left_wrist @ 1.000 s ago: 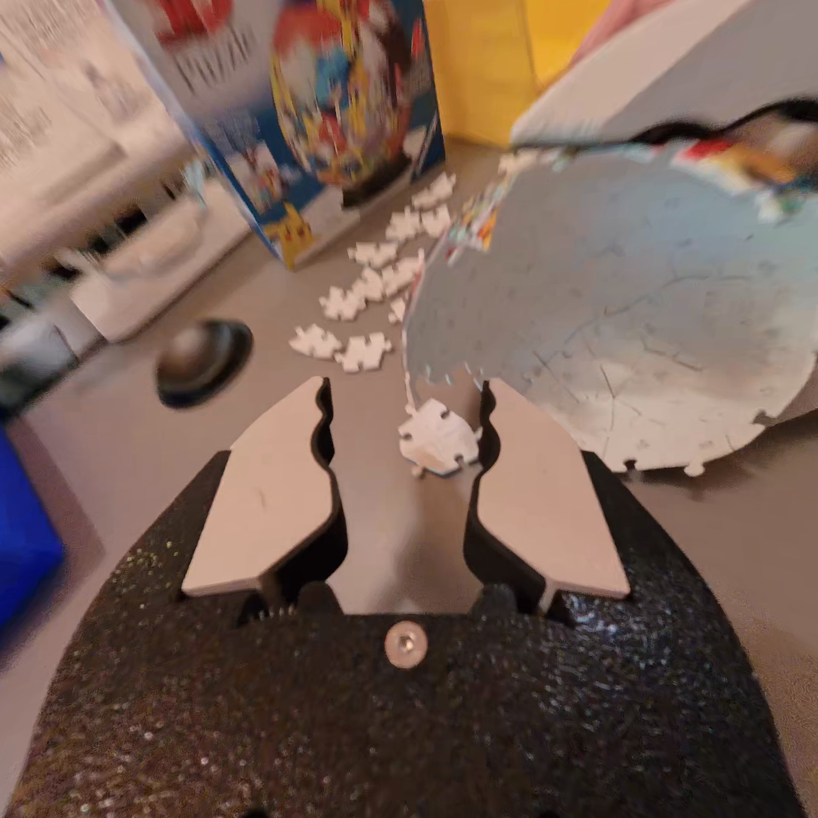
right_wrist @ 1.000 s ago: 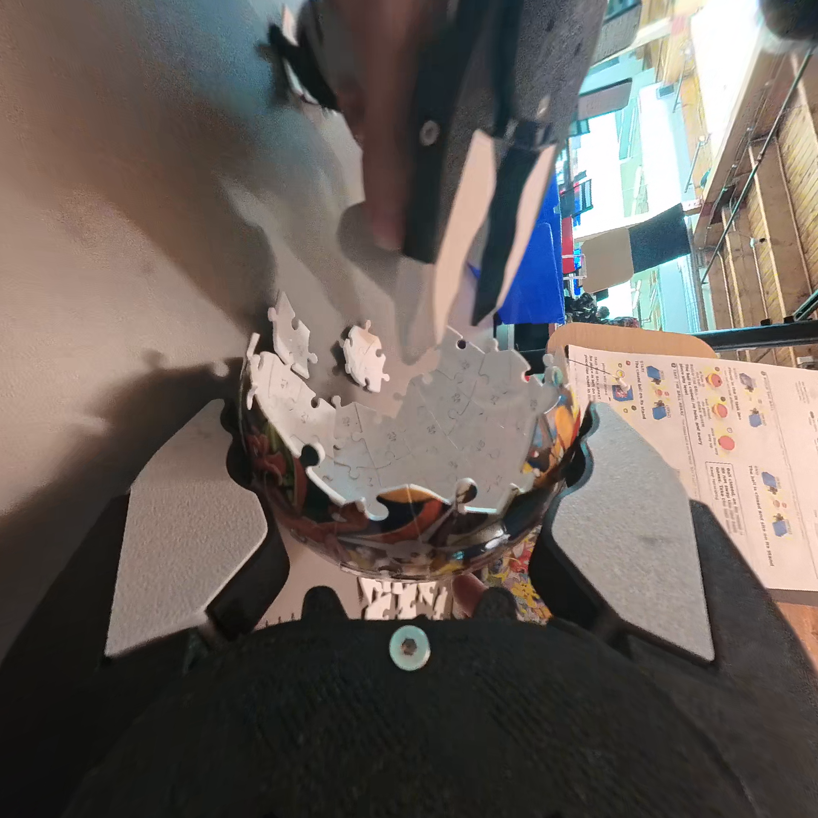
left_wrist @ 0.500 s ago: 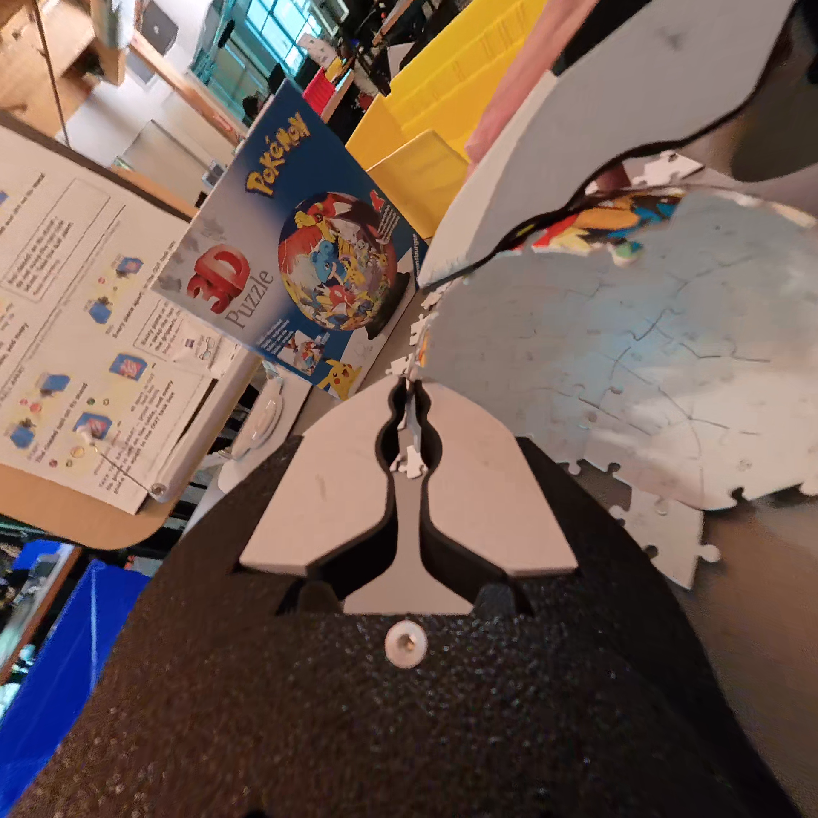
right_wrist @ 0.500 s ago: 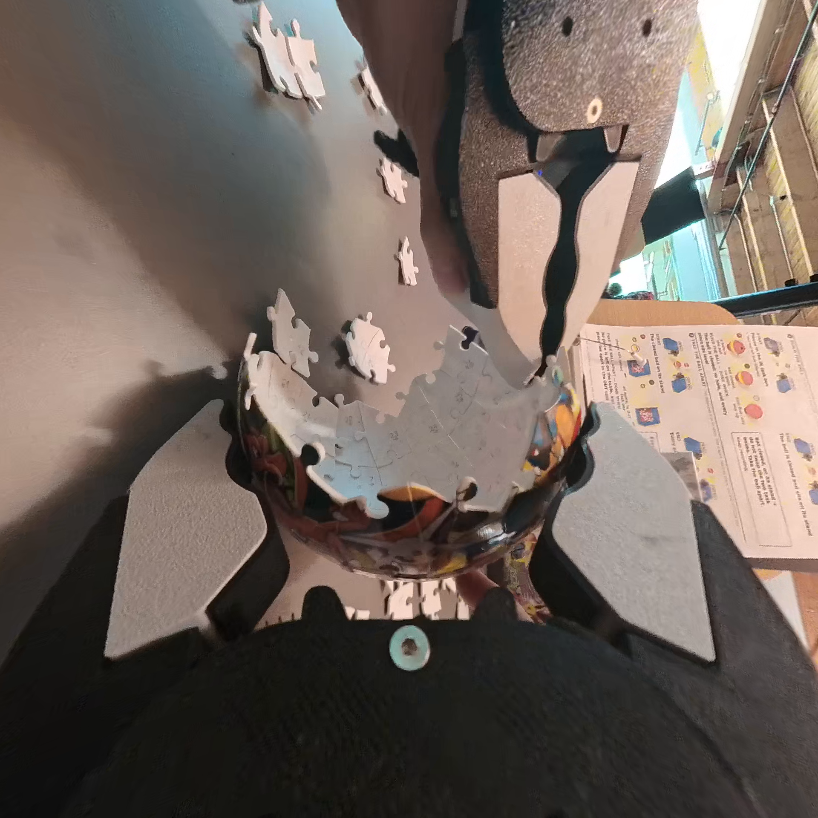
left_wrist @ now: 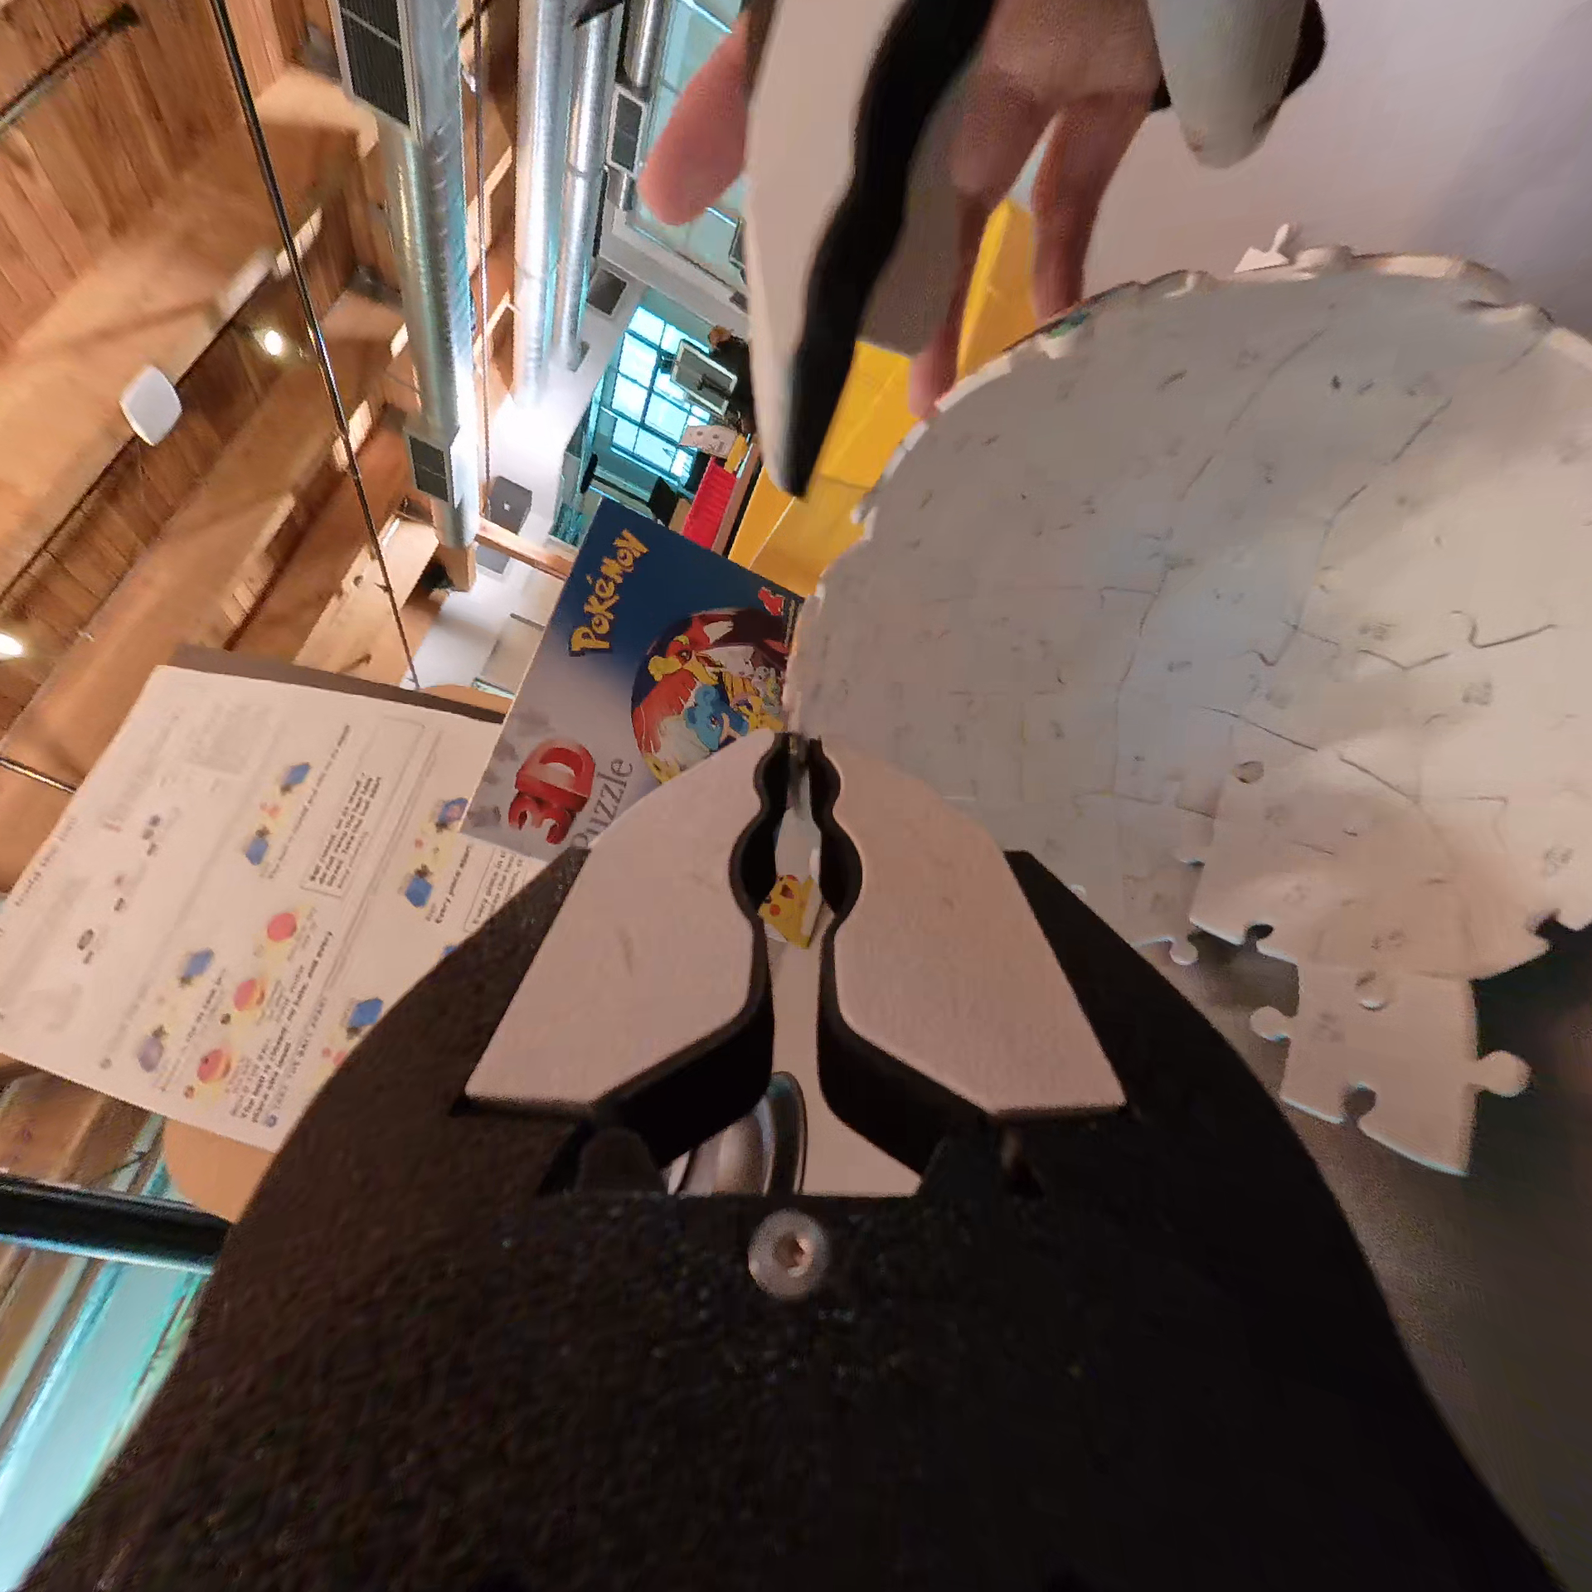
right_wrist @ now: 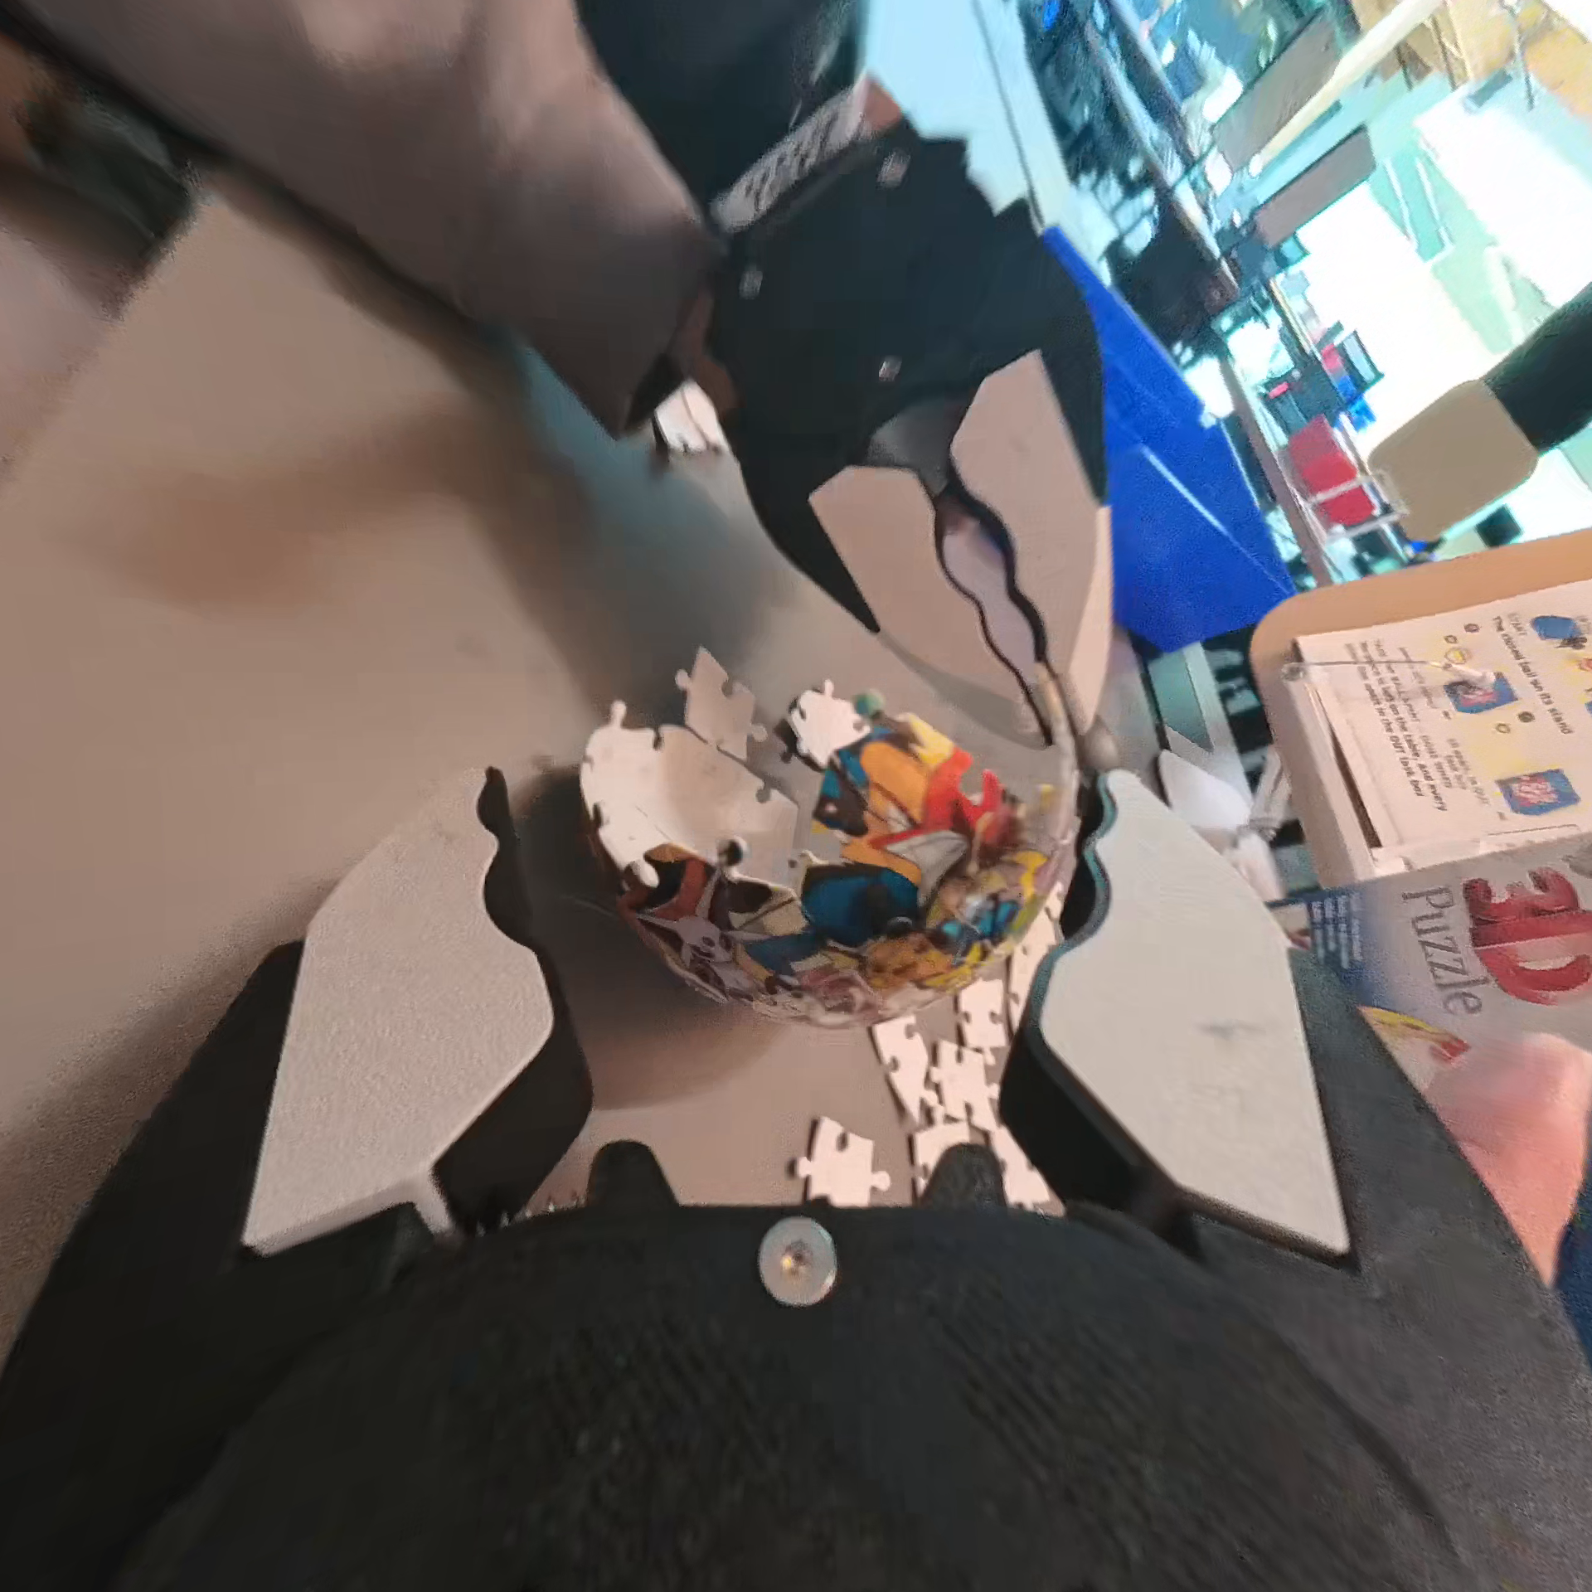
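A half-built puzzle ball, a bowl with a white inside (left_wrist: 1206,655) and a colourful outside (right_wrist: 887,904), sits between the fingers of my right gripper (right_wrist: 792,801). That gripper is open: its right finger touches the bowl, and its left finger stands a little apart from it. My left gripper (left_wrist: 797,758) is shut on a single puzzle piece (left_wrist: 794,827), held edge-on with its tip at the bowl's rim. The left gripper also shows in the right wrist view (right_wrist: 1047,715), coming down onto the rim. The right gripper's fingers (left_wrist: 792,258) and a person's hand (left_wrist: 1016,172) show above the bowl.
Loose white puzzle pieces (right_wrist: 948,1077) lie on the grey table (right_wrist: 301,560) under the bowl. The blue puzzle box (left_wrist: 620,680) and an instruction sheet on a board (left_wrist: 224,861) stand behind. A blue bin (right_wrist: 1189,534) and yellow bins (left_wrist: 827,491) lie farther off.
My left gripper closed on a piece lying on the table, lifted it and brought it to the bowl's rim. The bowl has tilted in the right gripper and now shows its coloured outside.
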### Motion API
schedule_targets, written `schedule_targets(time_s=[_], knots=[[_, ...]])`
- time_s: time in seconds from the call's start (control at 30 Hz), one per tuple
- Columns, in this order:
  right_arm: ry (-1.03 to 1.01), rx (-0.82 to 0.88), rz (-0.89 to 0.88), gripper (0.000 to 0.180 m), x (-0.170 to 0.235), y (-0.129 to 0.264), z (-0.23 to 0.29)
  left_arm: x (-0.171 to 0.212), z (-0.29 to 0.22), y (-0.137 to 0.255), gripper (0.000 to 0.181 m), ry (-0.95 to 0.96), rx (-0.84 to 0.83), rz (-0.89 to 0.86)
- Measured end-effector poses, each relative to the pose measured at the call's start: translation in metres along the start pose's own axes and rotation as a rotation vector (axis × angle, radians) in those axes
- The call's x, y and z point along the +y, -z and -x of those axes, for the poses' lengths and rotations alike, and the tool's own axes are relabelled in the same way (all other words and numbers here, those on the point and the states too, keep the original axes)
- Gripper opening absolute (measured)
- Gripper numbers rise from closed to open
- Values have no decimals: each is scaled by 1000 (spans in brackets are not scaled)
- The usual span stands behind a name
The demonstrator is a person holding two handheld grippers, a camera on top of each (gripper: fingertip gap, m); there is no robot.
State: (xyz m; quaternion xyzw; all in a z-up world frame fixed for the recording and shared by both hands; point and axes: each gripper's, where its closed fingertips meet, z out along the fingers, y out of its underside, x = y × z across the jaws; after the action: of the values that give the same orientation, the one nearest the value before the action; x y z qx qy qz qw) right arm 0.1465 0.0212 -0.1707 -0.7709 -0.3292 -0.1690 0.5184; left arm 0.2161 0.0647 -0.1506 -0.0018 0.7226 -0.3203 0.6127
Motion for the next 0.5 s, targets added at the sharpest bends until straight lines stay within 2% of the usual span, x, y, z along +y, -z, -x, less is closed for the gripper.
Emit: schedule_targets(time_s=[0.23,0.33,0.5], knots=[[-190,17,-214,126,-3,31,-37,-4,-1,0,4,-154,-26,8],[-354,-62,-293,127,4,26,-43,-7,-1,-1,4,-155,-21,8],[-477,-195,-377,121,8,10,-32,-4,0,-7,4,-61,1,41]])
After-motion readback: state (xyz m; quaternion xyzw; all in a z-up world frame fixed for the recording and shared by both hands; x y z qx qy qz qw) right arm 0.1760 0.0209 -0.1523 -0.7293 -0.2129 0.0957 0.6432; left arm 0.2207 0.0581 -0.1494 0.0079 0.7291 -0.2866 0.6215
